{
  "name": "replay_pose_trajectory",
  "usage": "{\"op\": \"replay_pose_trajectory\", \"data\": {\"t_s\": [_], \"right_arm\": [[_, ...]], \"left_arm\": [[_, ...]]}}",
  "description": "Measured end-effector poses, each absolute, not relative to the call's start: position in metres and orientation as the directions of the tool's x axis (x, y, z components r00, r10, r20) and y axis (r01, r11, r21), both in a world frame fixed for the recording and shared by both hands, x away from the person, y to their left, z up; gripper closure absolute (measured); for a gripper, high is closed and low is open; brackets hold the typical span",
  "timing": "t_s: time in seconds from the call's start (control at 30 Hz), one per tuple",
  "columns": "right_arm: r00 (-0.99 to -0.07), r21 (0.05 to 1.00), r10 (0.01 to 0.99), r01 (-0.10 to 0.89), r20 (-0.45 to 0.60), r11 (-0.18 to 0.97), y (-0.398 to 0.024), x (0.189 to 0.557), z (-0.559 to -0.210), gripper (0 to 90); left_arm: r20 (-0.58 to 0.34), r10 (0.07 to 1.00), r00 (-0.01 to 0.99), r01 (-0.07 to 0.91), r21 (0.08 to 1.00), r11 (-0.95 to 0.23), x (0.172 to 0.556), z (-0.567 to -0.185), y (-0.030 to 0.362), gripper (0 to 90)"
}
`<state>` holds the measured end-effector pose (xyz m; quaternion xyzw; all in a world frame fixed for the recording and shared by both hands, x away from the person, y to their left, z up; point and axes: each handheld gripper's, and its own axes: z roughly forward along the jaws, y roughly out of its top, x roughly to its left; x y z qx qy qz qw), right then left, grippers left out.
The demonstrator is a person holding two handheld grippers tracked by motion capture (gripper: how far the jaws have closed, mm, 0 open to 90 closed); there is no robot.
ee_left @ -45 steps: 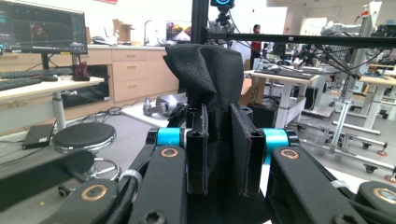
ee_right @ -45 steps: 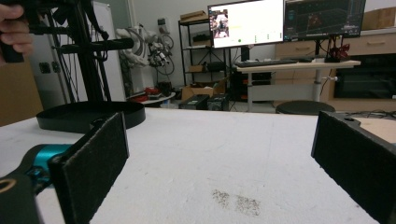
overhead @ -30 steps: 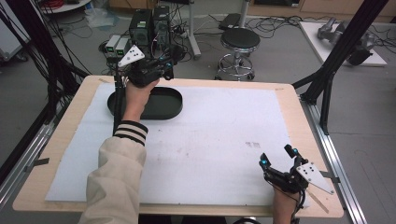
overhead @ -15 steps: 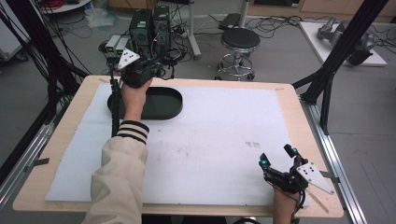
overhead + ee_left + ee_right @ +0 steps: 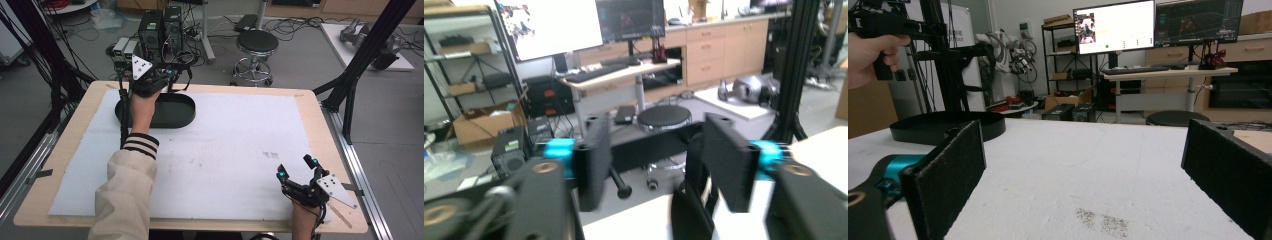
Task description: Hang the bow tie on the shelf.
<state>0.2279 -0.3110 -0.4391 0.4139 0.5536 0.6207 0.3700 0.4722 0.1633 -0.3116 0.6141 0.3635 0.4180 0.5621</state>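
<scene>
Where a white sheet (image 5: 225,150) covers the pale wooden surface (image 5: 320,120), a black oval tray (image 5: 172,111) lies near its far left edge, with the sheet's broad middle bare between the hands. Beyond the far edge stand a black round stool (image 5: 256,42) and computer towers (image 5: 160,25) on a cabled floor. Raised over the tray, the left tongs (image 5: 172,75) point outward, jaws parted and empty. Low at the near right corner, the right tongs (image 5: 296,172) gape wide, holding nothing.

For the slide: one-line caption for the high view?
Left gripper raised over black oval tray, jaws open; right gripper open near the table's front edge.
</scene>
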Motion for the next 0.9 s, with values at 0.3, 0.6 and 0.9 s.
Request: {"op": "replay_pose_trajectory", "data": {"t_s": [0.3,0.6,0.9], "right_arm": [[-0.387,0.993,0.916,0.001,0.106,-0.115,-0.31,0.228,-0.439,3.0],[-0.388,0.994,0.916,-0.003,0.098,-0.108,-0.309,0.226,-0.438,3.0],[-0.393,0.995,0.916,-0.022,0.083,-0.099,-0.305,0.222,-0.435,3.0]], "left_arm": [[0.078,0.914,0.398,-0.069,0.996,-0.055,0.456,-0.298,0.168,32.7],[0.061,0.909,0.413,-0.122,0.993,-0.012,0.416,-0.287,0.182,26.8],[0.015,0.924,0.382,-0.136,0.99,0.04,0.356,-0.298,0.218,17.9]]}}
